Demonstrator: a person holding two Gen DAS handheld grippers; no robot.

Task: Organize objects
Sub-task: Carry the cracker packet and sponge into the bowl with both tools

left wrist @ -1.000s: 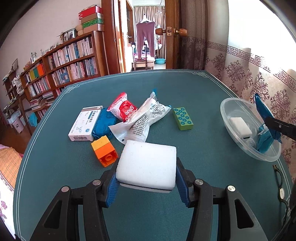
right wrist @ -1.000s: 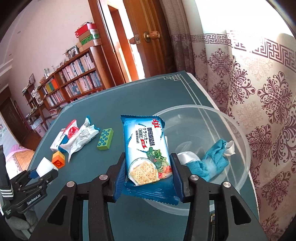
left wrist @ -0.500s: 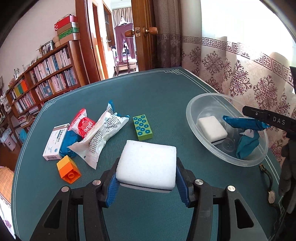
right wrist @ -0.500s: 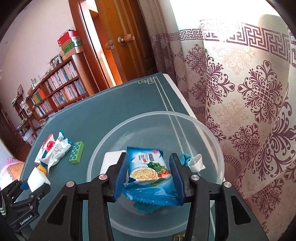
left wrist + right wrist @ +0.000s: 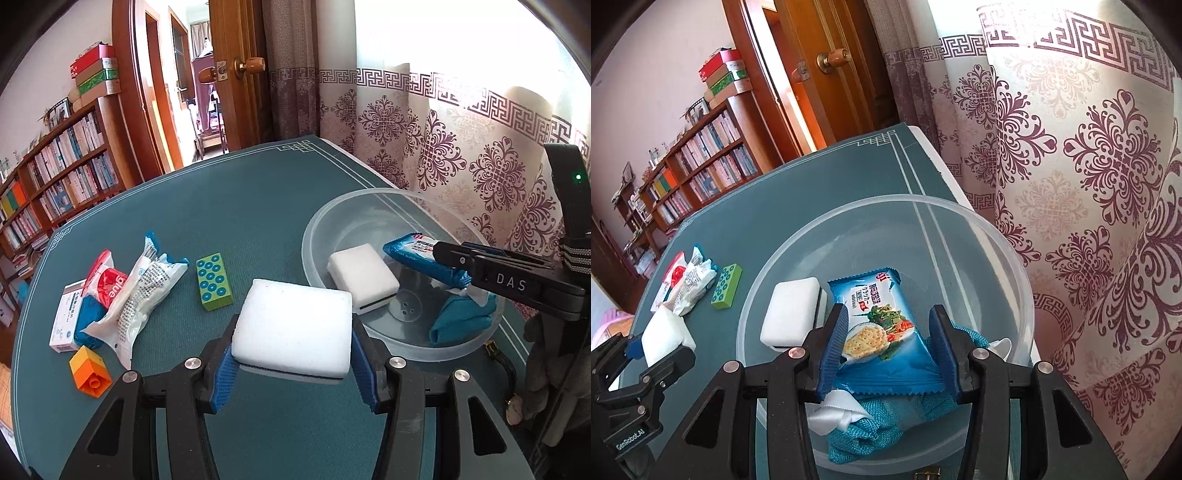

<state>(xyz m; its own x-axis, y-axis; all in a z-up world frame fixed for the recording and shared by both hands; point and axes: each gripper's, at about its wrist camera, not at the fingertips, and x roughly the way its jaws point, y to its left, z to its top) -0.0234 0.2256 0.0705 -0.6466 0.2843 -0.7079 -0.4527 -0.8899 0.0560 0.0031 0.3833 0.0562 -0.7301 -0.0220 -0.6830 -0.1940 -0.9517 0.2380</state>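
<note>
My left gripper (image 5: 293, 365) is shut on a white sponge (image 5: 293, 328) and holds it above the green table, just left of the clear plastic bowl (image 5: 321, 229). My right gripper (image 5: 888, 350) has widened around a blue cracker packet (image 5: 882, 332), which lies inside the bowl (image 5: 1008, 258); the left pad still touches it. The bowl also holds a second white sponge (image 5: 364, 277) and a teal cloth (image 5: 458, 321). The right gripper shows from the side in the left wrist view (image 5: 439, 254).
On the table left of the bowl lie a green brick (image 5: 213, 282), a white wrapper bag (image 5: 136, 291), a red glue pack (image 5: 107, 284), a white medicine box (image 5: 66, 319), a blue item (image 5: 86, 321) and an orange brick (image 5: 89, 371). A patterned curtain (image 5: 1071, 147) hangs behind the bowl.
My right gripper lowered the cracker packet into the bowl and its fingers spread apart. My left gripper carried the white sponge rightward toward the bowl.
</note>
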